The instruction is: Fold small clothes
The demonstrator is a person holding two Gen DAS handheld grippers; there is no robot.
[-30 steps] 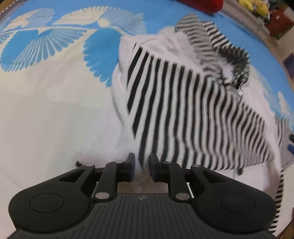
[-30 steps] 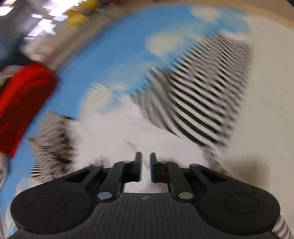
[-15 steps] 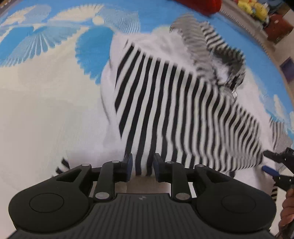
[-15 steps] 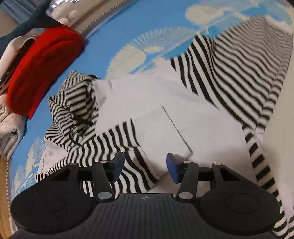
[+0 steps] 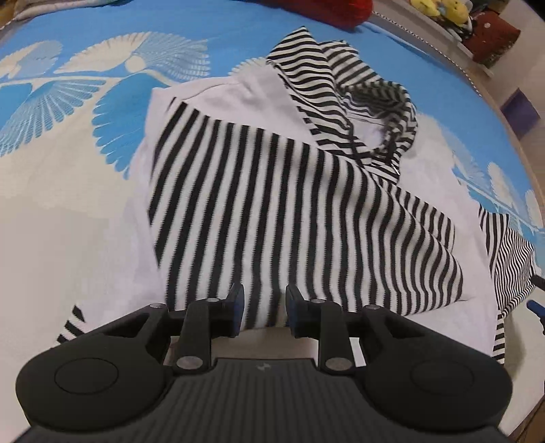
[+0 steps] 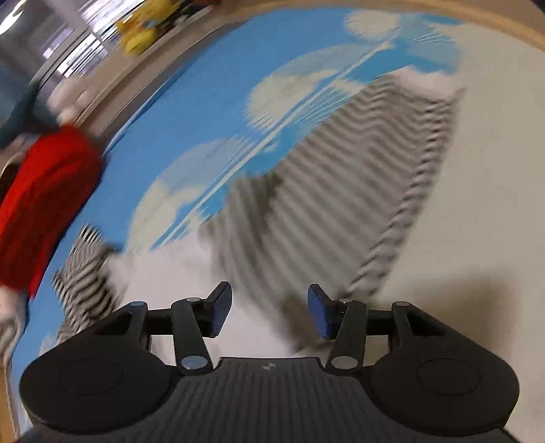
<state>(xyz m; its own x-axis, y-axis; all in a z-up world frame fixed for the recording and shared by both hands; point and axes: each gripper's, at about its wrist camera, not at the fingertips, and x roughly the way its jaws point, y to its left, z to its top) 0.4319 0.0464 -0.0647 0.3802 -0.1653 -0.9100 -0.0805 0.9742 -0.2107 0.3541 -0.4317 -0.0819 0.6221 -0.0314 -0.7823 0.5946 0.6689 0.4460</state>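
**Striped hooded top, part-folded, on a blue patterned cloth**

Item 1. Striped top [image 5: 279, 211]: black-and-white stripes with plain white panels. In the left wrist view it fills the middle of the frame, lying on the cloth, one striped panel laid over the white part. Its hood [image 5: 371, 102] sits bunched at the upper right of the garment. A striped sleeve [image 5: 511, 259] trails off at the right edge. In the right wrist view the garment is heavily blurred, running from the centre to the upper right.

Item 2. Cloth [image 5: 102, 41]: blue with cream fan-shaped motifs, cream along the lower left; it carries the garment.

Item 3. Left gripper [image 5: 264, 315]: lower centre of its own view, jaws a little apart. The near hem of the striped panel lies between and just beyond the tips; the pads do not press on it.

Item 4. Right gripper [image 6: 269, 315]: lower centre of its own view, jaws wide apart, over a white part of the garment, holding nothing.

Item 5. Red fabric [image 6: 47, 204]: a bundle at the left edge of the right wrist view, beside the cloth.

Item 6. Yellow toys [image 5: 439, 8]: top right of the left wrist view, beyond the cloth's edge.
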